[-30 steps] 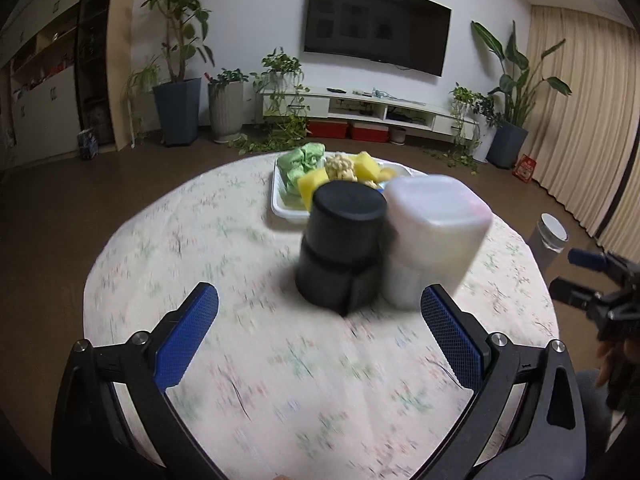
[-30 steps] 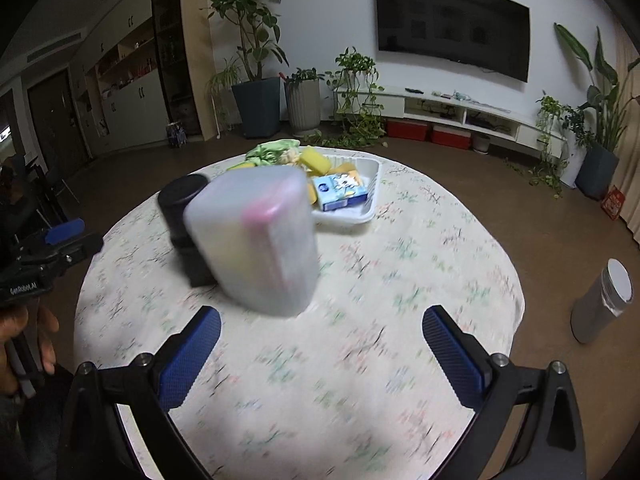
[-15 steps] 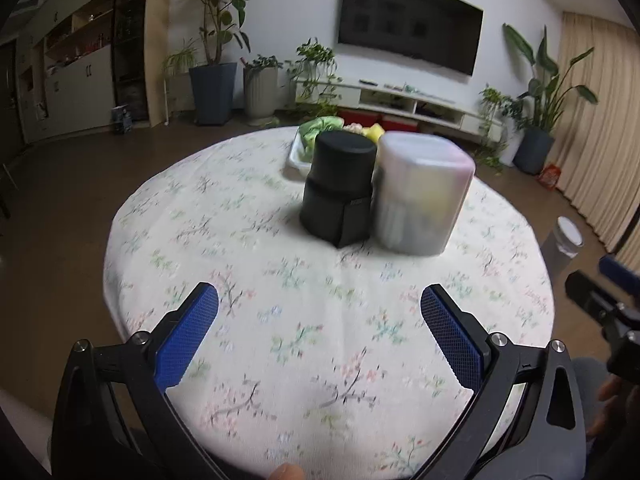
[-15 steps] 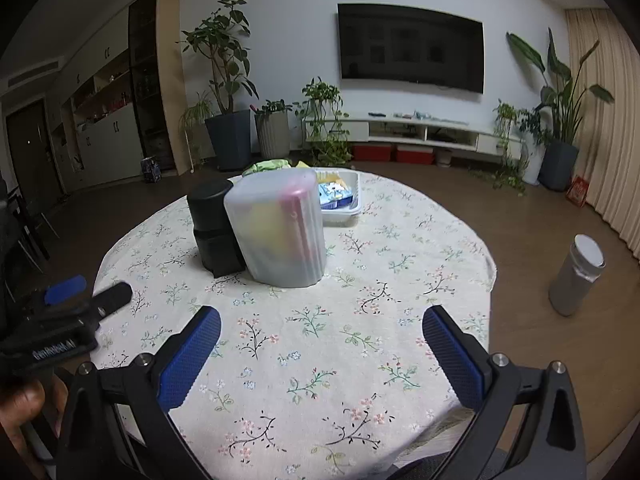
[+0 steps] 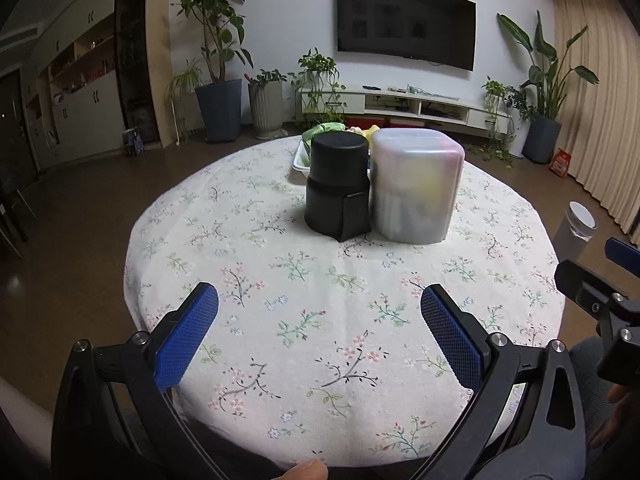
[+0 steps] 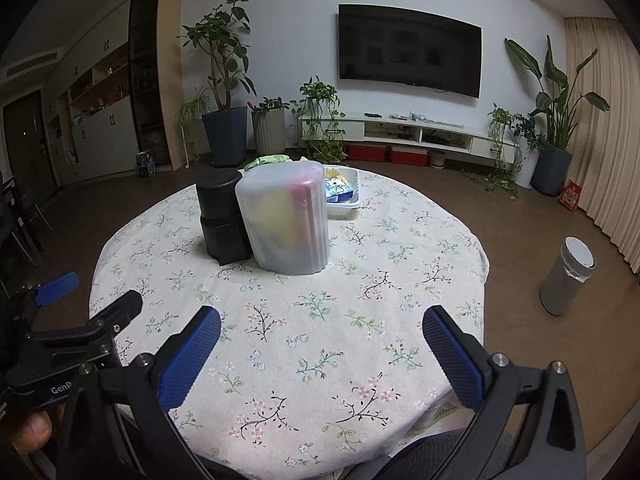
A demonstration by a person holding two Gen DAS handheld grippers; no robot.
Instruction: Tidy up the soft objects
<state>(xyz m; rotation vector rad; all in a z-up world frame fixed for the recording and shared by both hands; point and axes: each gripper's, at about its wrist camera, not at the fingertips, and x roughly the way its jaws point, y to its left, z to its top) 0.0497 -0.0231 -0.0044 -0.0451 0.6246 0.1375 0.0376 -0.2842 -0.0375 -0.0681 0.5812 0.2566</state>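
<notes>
A black round container [image 5: 338, 186] [image 6: 222, 218] and a frosted translucent bin [image 5: 416, 184] [image 6: 286, 218] with yellow and pink items dimly showing inside stand side by side mid-table. Behind them a white tray [image 6: 348, 200] [image 5: 299, 160] holds green cloth [image 5: 320, 130], yellow pieces and a blue-white packet [image 6: 338, 192]. My left gripper [image 5: 320, 332] hovers open over the near table edge, well short of the containers, nothing between its fingers. My right gripper [image 6: 322, 344] is open and empty too, also near the front edge.
The round table wears a floral cloth [image 5: 320, 300]. A grey cylindrical bin [image 6: 568, 280] stands on the floor to the right. In the right wrist view the left gripper's body [image 6: 60, 332] shows at left. Plants and a TV unit line the far wall.
Both grippers have pulled back toward the near table edge, so the black container and frosted bin look farther and smaller. Both stayed open.
</notes>
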